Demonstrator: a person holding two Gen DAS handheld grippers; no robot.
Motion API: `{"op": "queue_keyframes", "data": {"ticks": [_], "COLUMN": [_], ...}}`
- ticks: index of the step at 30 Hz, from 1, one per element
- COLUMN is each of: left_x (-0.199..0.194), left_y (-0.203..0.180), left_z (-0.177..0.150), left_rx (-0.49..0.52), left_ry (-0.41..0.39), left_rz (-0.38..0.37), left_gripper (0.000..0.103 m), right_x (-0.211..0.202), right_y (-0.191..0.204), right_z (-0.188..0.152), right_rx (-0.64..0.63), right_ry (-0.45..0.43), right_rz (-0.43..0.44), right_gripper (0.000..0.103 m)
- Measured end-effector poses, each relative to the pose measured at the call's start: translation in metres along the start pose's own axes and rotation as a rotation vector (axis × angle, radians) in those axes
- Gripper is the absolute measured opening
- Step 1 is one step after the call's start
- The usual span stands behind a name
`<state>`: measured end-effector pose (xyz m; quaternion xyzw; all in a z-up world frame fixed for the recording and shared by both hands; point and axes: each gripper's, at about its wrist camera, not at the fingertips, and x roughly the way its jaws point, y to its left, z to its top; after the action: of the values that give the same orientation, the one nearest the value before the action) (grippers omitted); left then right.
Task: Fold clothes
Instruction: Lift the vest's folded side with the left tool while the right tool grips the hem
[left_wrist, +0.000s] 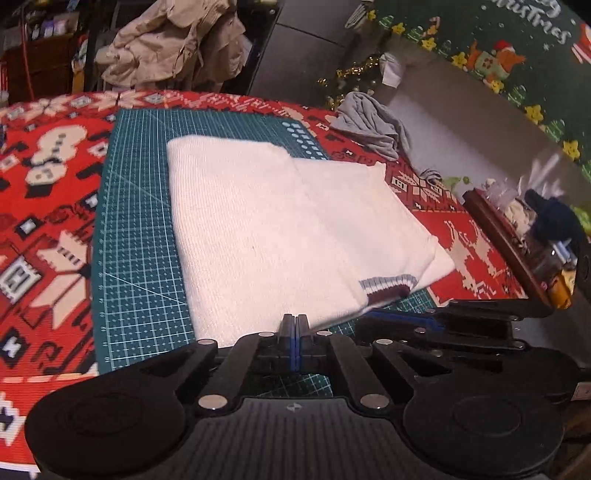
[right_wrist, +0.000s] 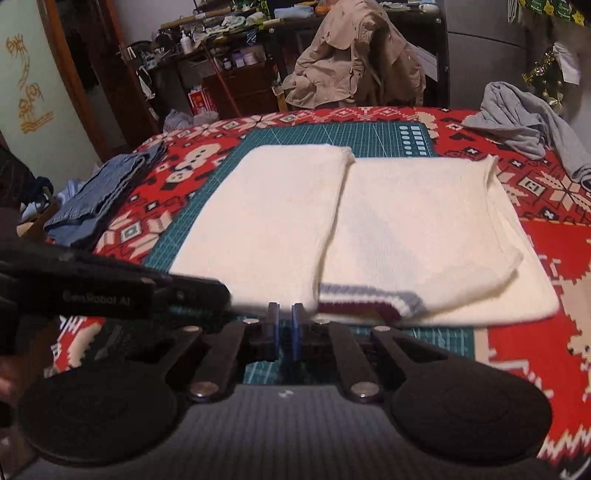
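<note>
Black gripper parts fill the bottom of both wrist views. On the left gripper (left_wrist: 295, 325) the two fingers are pressed together with nothing between them. On the right gripper (right_wrist: 284, 314) the fingers stand a tiny bit apart, a thin gap shows, and nothing is in it. Just past the fingertips lies the white sweater (right_wrist: 369, 229), folded flat. It rests on the green cutting mat (left_wrist: 140, 229), and its right part hangs over onto the red patterned tablecloth (right_wrist: 546, 258). Its long side runs left to right across the table. One fold line runs from near to far down the middle. A striped cuff (right_wrist: 369, 301), dark red and grey, lies at the near edge, close to the right gripper. In the right wrist view the left gripper's body crosses the left side, and its label reads something like "GenRobot AI", though blurred. A grey garment (right_wrist: 524, 125) lies bunched at the far right corner. Folded blue jeans (right_wrist: 107, 192) sit at the left. Behind the table a green banner (left_wrist: 517, 44) shows part of the word "Christmas". A beige jacket (right_wrist: 354, 59) hangs at the back.
</note>
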<state>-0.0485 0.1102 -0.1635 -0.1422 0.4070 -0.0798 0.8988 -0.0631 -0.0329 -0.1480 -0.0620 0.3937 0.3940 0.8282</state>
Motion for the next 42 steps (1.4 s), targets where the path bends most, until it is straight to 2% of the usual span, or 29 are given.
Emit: {"op": "queue_keyframes", "data": {"ticks": [1, 2, 3, 5, 7, 9, 10, 12, 13, 15, 16, 17, 21, 24, 27, 29, 33, 35, 37, 39, 42], "left_x": [-0.004, -0.007, -0.011, -0.02, -0.028, -0.032, -0.033, -0.033, -0.034, -0.036, -0.036, -0.036, -0.037, -0.041, -0.044, -0.042, -0.037, -0.033, -0.031, -0.03, -0.026], "left_y": [-0.003, -0.007, -0.011, -0.017, -0.021, -0.02, -0.019, -0.016, -0.013, -0.006, -0.003, 0.0, 0.013, 0.022, 0.024, 0.023, 0.028, 0.03, 0.032, 0.034, 0.035], "left_z": [-0.001, -0.002, -0.003, -0.005, -0.005, -0.002, 0.001, 0.005, 0.007, 0.012, 0.014, 0.016, 0.019, 0.019, 0.018, 0.021, 0.025, 0.028, 0.032, 0.036, 0.04], "left_rx": [0.021, 0.043, 0.069, 0.112, 0.143, 0.168, 0.178, 0.182, 0.176, 0.153, 0.138, 0.124, 0.112, 0.135, 0.201, 0.215, 0.131, 0.079, 0.029, -0.016, -0.058], "left_ry": [-0.011, -0.026, -0.047, -0.094, -0.149, -0.168, -0.168, -0.169, -0.17, -0.166, -0.158, -0.15, -0.165, -0.212, -0.278, -0.263, -0.251, -0.264, -0.28, -0.305, -0.328], "left_rz": [0.016, 0.04, 0.064, 0.111, 0.142, 0.173, 0.196, 0.25, 0.254, 0.253, 0.27, 0.289, 0.386, 0.368, 0.346, 0.339, 0.255, 0.25, 0.24, 0.195, 0.17], "left_gripper": [0.003, 0.01, 0.016, 0.059, 0.072, 0.077, 0.082, 0.084, 0.084, 0.086, 0.091, 0.096, 0.097, 0.097, 0.098, 0.099, 0.099, 0.099, 0.099, 0.098, 0.088], "right_x": [-0.003, -0.007, -0.011, -0.019, -0.026, -0.031, -0.033, -0.038, -0.04, -0.045, -0.048, -0.051, -0.051, -0.048, -0.04, -0.035, -0.033, -0.032, -0.029, -0.025, -0.016], "right_y": [-0.001, -0.002, -0.004, -0.004, -0.006, -0.008, -0.009, -0.013, -0.015, -0.02, -0.023, -0.026, -0.035, -0.048, -0.057, -0.061, -0.064, -0.064, -0.057, -0.05, -0.038], "right_z": [-0.002, -0.003, -0.004, -0.006, -0.007, -0.006, -0.006, -0.004, -0.003, 0.002, 0.005, 0.009, 0.022, 0.027, 0.029, 0.032, 0.041, 0.046, 0.055, 0.064, 0.079], "right_rx": [0.0, 0.0, 0.001, 0.004, -0.007, -0.02, -0.029, -0.045, -0.047, -0.044, -0.041, -0.042, -0.05, 0.004, -0.001, -0.039, -0.036, -0.042, -0.094, -0.144, -0.201], "right_ry": [-0.002, -0.004, -0.006, -0.013, -0.017, -0.025, -0.033, -0.046, -0.053, -0.071, -0.082, -0.094, -0.095, -0.083, -0.061, -0.053, -0.069, -0.076, -0.061, -0.048, -0.046], "right_rz": [-0.004, -0.007, -0.01, -0.018, -0.025, -0.039, -0.038, -0.049, -0.05, -0.051, -0.052, -0.059, -0.123, -0.1, -0.126, -0.153, -0.154, -0.145, -0.116, -0.086, -0.035], "right_gripper": [0.011, 0.013, 0.02, 0.032, 0.045, 0.066, 0.07, 0.084, 0.087, 0.098, 0.102, 0.102, 0.102, 0.102, 0.102, 0.102, 0.102, 0.102, 0.102, 0.102, 0.102]}}
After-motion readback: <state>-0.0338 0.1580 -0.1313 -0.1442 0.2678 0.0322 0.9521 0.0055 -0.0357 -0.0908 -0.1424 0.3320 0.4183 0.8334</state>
